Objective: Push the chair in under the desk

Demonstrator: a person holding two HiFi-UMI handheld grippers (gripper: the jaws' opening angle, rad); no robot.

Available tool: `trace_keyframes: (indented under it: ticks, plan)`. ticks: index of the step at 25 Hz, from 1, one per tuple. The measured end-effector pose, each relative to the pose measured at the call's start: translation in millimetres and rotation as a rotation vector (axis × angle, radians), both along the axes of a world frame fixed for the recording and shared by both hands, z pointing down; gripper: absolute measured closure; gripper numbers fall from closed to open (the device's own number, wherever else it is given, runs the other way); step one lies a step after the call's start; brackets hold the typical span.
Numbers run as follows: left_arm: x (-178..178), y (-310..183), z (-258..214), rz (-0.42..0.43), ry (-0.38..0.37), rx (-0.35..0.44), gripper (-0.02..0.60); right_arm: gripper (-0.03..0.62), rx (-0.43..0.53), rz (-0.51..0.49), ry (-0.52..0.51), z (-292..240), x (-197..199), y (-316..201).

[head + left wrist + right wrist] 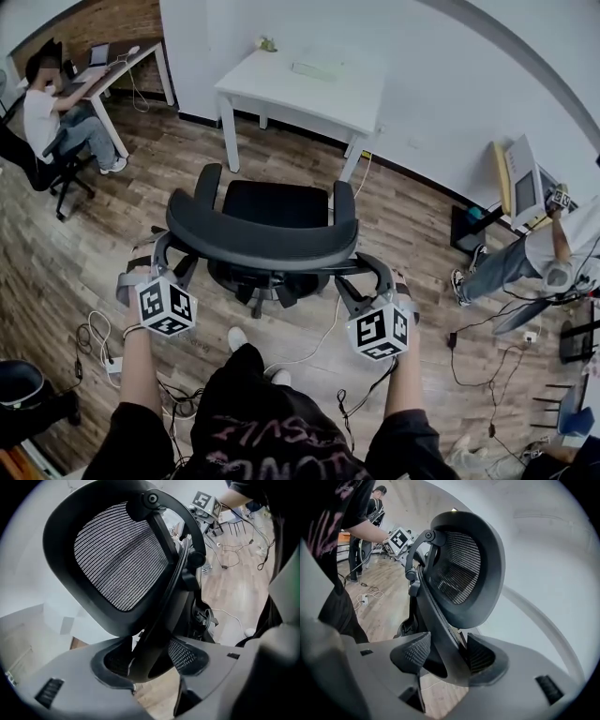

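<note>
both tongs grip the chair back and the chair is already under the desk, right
No. The left tongs and right tongs do grip the chair back, but the head view shows the chair short of the desk, not under it.

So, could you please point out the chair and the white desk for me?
chair (262, 242), head view, top edge of its backrest.
white desk (281, 94), head view, bare part of its tabletop.

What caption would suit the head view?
Left gripper and right gripper grip the chair, short of the desk.
</note>
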State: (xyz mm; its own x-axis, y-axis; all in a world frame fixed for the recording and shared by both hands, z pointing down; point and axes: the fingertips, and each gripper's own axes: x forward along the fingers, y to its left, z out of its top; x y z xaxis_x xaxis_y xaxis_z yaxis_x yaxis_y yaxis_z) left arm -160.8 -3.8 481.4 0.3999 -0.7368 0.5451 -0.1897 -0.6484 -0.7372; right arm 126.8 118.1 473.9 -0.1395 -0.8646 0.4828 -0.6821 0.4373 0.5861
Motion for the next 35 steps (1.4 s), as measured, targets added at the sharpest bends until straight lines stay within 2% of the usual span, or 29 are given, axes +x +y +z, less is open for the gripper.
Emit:
trace_keyframes:
  ticks: [10,21,35]
  plan:
    - [9,-53,6,0.024,0.018,0.001,0.331,0.344,-0.022,0.025,0.004,7,9,-51]
    - [26,-122,5,0.097,0.018,-0.024,0.333,0.344,-0.065,0.085,0.002,9,22,-115]
    - [39,-191,4,0.142,0.021,-0.028,0.333,0.338,-0.046,0.118,-0.001,7,30,-174]
